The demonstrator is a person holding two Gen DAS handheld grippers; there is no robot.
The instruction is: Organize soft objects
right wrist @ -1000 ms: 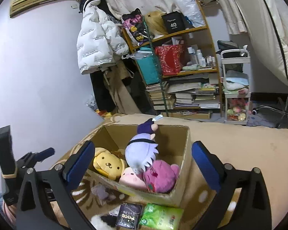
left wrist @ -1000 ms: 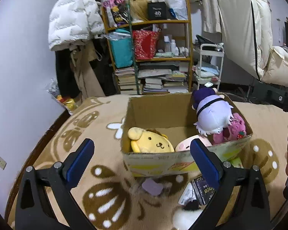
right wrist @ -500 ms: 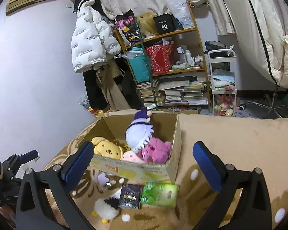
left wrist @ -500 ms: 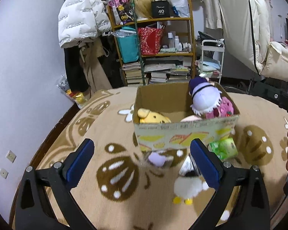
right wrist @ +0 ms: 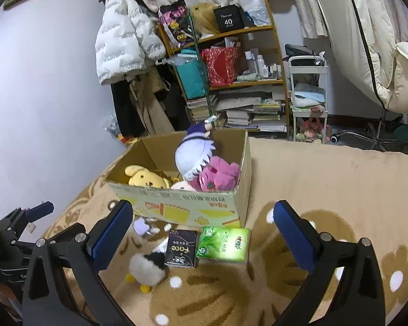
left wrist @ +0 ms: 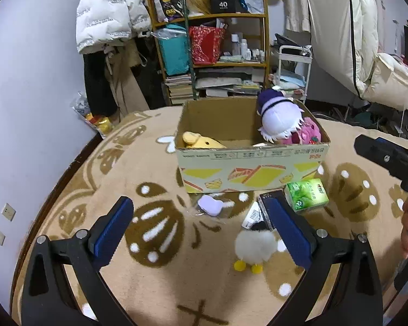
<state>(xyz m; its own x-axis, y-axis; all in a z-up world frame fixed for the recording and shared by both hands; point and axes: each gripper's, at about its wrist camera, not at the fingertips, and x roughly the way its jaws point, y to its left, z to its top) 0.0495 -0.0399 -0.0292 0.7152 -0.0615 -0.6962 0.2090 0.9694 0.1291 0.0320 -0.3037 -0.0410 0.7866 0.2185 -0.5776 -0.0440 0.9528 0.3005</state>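
A beige carpet with brown and white flower patterns [left wrist: 160,271] fills the lower half of both views. At the centre of the frame stands an open brown cardboard box with yellow printing on its front [left wrist: 251,174], and inside it lie a yellow plush dog [left wrist: 201,142] at the left, a white-and-purple plush doll [left wrist: 278,119] leaning at the right rear, and a pink plush [left wrist: 308,133] pressed beside the doll. On the carpet just in front of the box, right of centre, sit a green tissue pack [left wrist: 307,194], a black packet with lettering [right wrist: 182,248] touching it, a small white fluffy plush with yellow feet [left wrist: 254,247] nearest the camera, and a small lilac flat piece [left wrist: 210,205] to the left. The left gripper [left wrist: 201,233] has its blue-padded jaws spread wide with nothing between them, low in the frame; the right gripper [right wrist: 201,233] is likewise wide apart and empty.
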